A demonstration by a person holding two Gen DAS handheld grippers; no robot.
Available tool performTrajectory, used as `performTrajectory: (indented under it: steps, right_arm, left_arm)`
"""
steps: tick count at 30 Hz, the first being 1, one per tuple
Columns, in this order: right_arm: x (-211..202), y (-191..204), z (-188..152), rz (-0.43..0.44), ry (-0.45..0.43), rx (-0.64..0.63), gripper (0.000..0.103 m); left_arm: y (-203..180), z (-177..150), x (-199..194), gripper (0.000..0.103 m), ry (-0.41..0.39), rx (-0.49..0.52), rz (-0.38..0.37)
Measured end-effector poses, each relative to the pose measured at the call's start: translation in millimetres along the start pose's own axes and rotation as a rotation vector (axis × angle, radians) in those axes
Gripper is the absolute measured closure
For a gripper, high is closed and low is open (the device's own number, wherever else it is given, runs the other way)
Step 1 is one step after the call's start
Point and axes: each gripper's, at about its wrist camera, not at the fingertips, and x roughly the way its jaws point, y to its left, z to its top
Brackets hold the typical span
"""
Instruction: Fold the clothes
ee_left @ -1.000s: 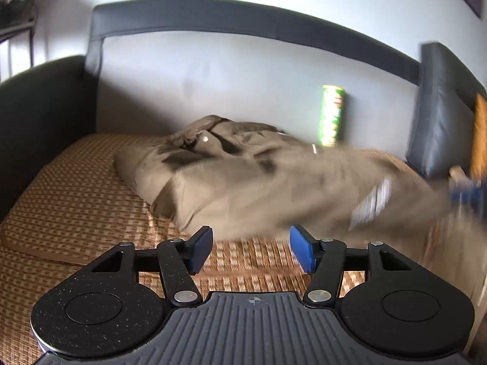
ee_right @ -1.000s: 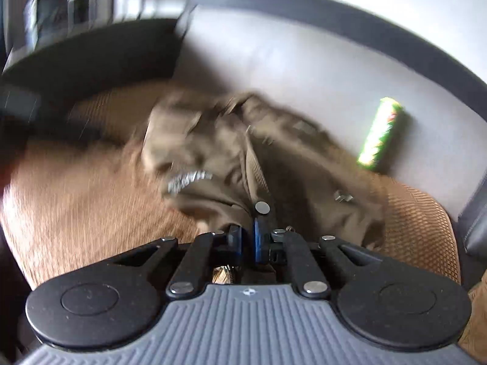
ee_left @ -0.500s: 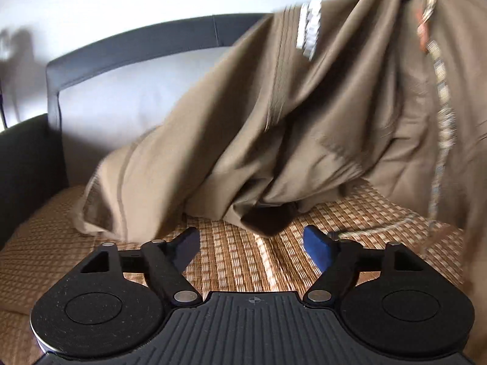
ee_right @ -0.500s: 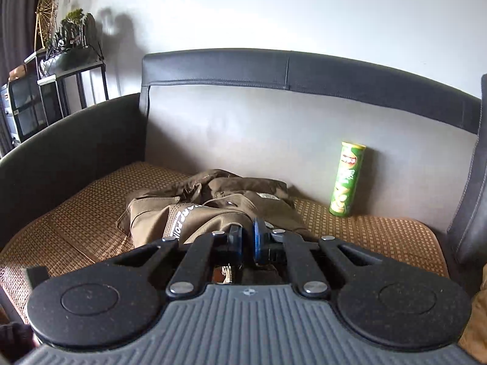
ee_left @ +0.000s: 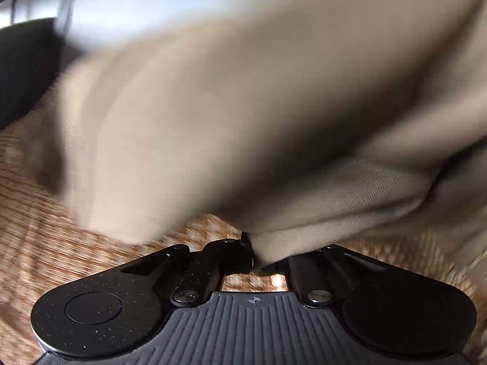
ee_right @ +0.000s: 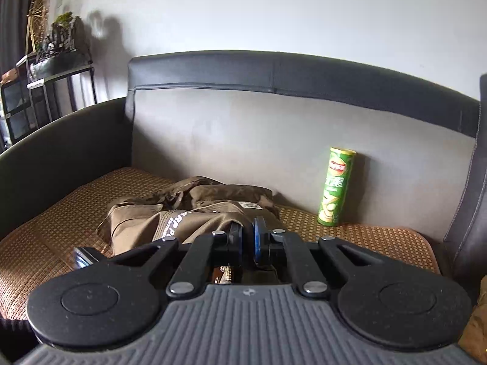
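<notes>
Brown garment [ee_left: 274,115] fills most of the left wrist view, blurred, hanging w/ a fold running down to bottom centre. There the left tongs [ee_left: 254,258] are closed tight on its edge; cloth hides the right finger. Woven mat [ee_left: 45,228] shows lower left, under the cloth.

Right wrist view: more brown garment [ee_right: 188,210] lies bunched at frame centre on the sofa's woven mat [ee_right: 365,237], white lettering on 1 fold. Right tongs [ee_right: 247,240] are nearly closed at lower centre, pinching brown cloth btwn the pads; a zipper shows just below.

Green chip can [ee_right: 336,186] stands upright at centre right, against the grey sofa back [ee_right: 243,140], apart from the garment. Shelf w/ plant [ee_right: 57,48] sits upper left.
</notes>
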Motion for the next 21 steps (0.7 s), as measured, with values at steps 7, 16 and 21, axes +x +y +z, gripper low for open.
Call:
performTrajectory:
  steps: [7,16,21]
  right_arm:
    - [-11.8,2.7,5.2,0.023,-0.027,0.032,0.095]
    - [-35.1,56.2,34.7,0.170,-0.065,-0.041,0.102]
    - [4.4,97.3,33.6,0.279,0.017,-0.047,0.103]
  left_arm:
    - [53.2,59.9,-112.5,0.103,-0.262,-0.056,0.103]
    - [101.0,124.9,-166.6,0.103,-0.356,0.048,0.330]
    - [145.1,120.2,-174.7,0.103,-0.285,0.067,0.486]
